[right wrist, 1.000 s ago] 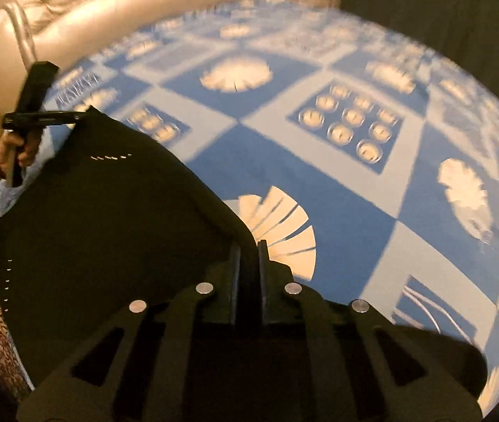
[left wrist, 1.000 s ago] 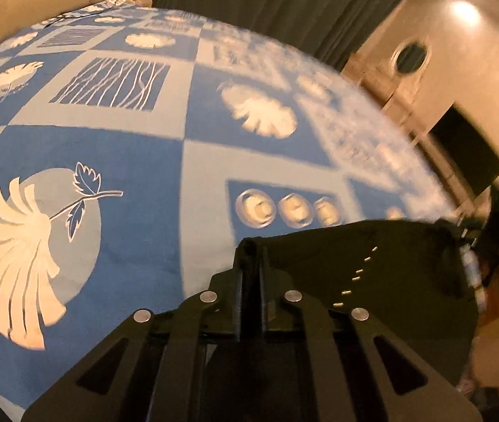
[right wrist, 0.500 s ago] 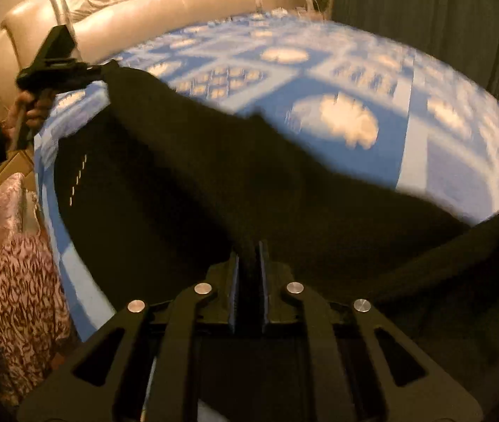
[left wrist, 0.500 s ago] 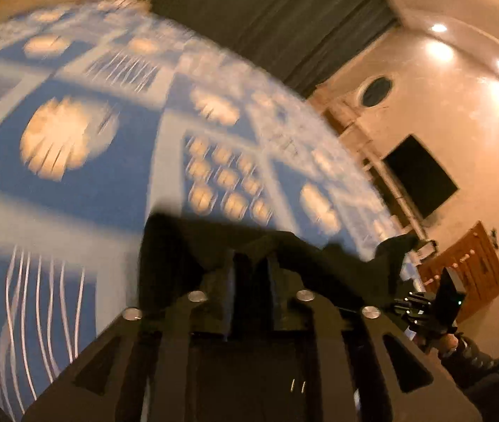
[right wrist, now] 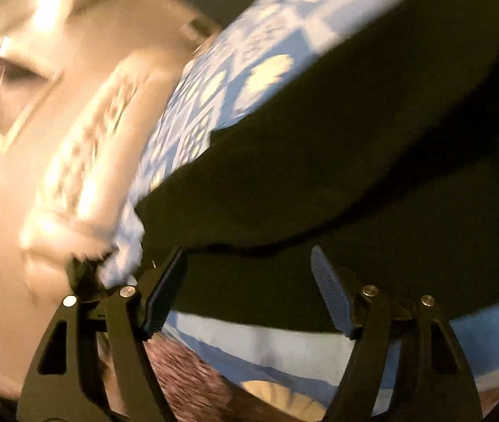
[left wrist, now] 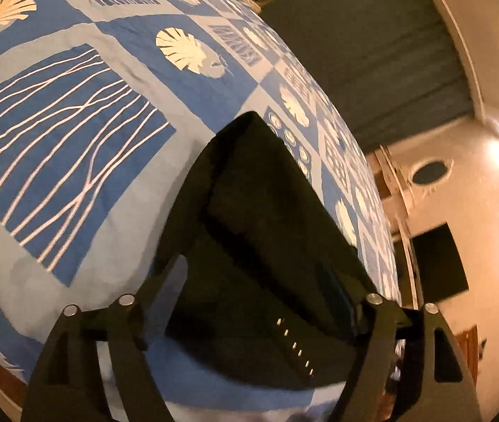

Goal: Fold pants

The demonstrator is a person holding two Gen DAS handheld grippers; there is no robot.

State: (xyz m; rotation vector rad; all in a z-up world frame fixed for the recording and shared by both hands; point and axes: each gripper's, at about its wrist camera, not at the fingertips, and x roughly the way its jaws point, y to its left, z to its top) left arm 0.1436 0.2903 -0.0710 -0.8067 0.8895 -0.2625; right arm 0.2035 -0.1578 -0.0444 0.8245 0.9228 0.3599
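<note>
The black pants (left wrist: 270, 232) lie folded on the blue-and-white patterned bedspread (left wrist: 73, 147), near its close edge; in the left wrist view we see them as a long dark wedge that narrows toward the far end, with an upper layer resting on a wider lower layer. A short row of small pale marks (left wrist: 295, 348) runs along the near part of the fabric. In the right wrist view the pants (right wrist: 337, 161) fill the centre and right of the frame, an upper fold overlapping the layer beneath it; this view is blurred, so we cannot tell finer detail of the cloth.

Left gripper (left wrist: 260, 302): we find the two fingers spread wide, one on each side of the near end of the pants, with nothing clamped between them. Right gripper (right wrist: 249, 288): its fingers likewise stand wide apart and hold nothing, the ribbed pad of the right finger (right wrist: 330, 288) showing clearly against the dark cloth.

Beyond the bedspread, in the left wrist view, we see a dark curtain (left wrist: 372, 70) at the far side and a dark wall-mounted screen (left wrist: 439, 263) on the right. In the right wrist view a pale tufted headboard (right wrist: 84, 147) stands to the left of the bed, and a brown patterned fabric (right wrist: 186, 379) lies below the near edge
</note>
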